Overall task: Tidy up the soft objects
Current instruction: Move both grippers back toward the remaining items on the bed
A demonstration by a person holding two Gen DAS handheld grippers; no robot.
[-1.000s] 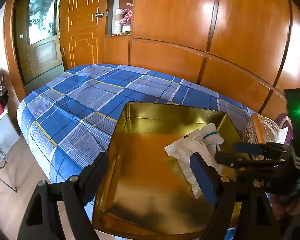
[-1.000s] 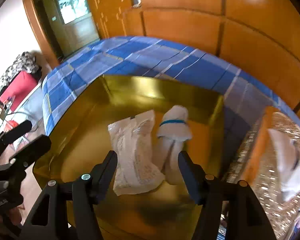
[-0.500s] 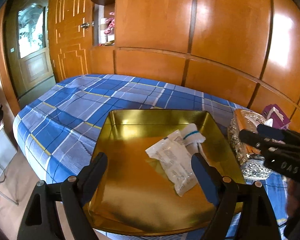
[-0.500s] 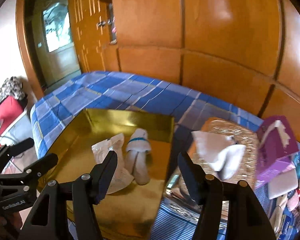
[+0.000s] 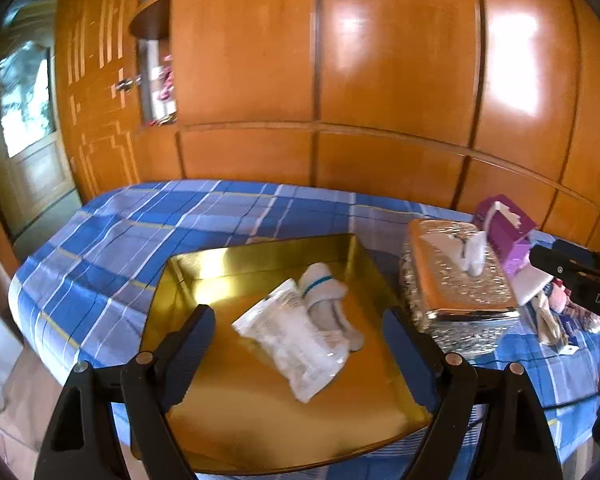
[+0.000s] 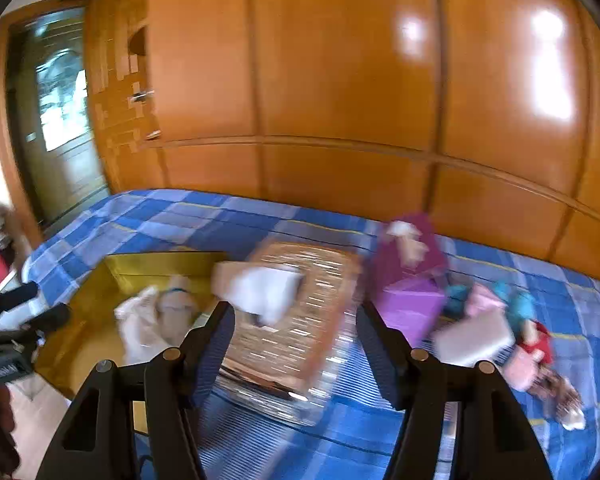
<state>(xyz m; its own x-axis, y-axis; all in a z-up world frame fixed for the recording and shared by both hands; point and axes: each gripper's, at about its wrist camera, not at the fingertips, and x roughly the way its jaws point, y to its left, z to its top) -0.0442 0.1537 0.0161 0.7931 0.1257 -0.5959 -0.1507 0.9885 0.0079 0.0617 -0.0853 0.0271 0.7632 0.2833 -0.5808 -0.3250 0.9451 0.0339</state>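
Left gripper (image 5: 298, 354) — jaws spread wide, nothing between the pads; both fingers sit at the bottom of the left wrist view, over the near part of a gold tray (image 5: 260, 252). Tray rests on a bed with a blue checked cover (image 5: 112, 248), centre of the frame. Inside the tray: a clear plastic packet (image 5: 296, 344) lying flat, and touching its upper right side a rolled white sock with a blue band (image 5: 324, 284).

Right gripper (image 6: 296, 340) — jaws apart, also holding nothing; fingers at the bottom of the right wrist view, over a shiny woven tissue box (image 6: 300, 320) with a white tissue (image 6: 260, 292) sticking out of its top. This view is blurred. Gold tray sits left of the tissue box, just beside it. Right of the tissue box stands a purple box (image 6: 408, 288); further right, a loose pile of small soft items (image 6: 512, 320) on the cover — pink, teal, red; individual pieces cannot be told apart.

Orange wooden wardrobe panels (image 5: 380, 80) fill the upper half of both views; a door (image 5: 28, 120) at the left edge.
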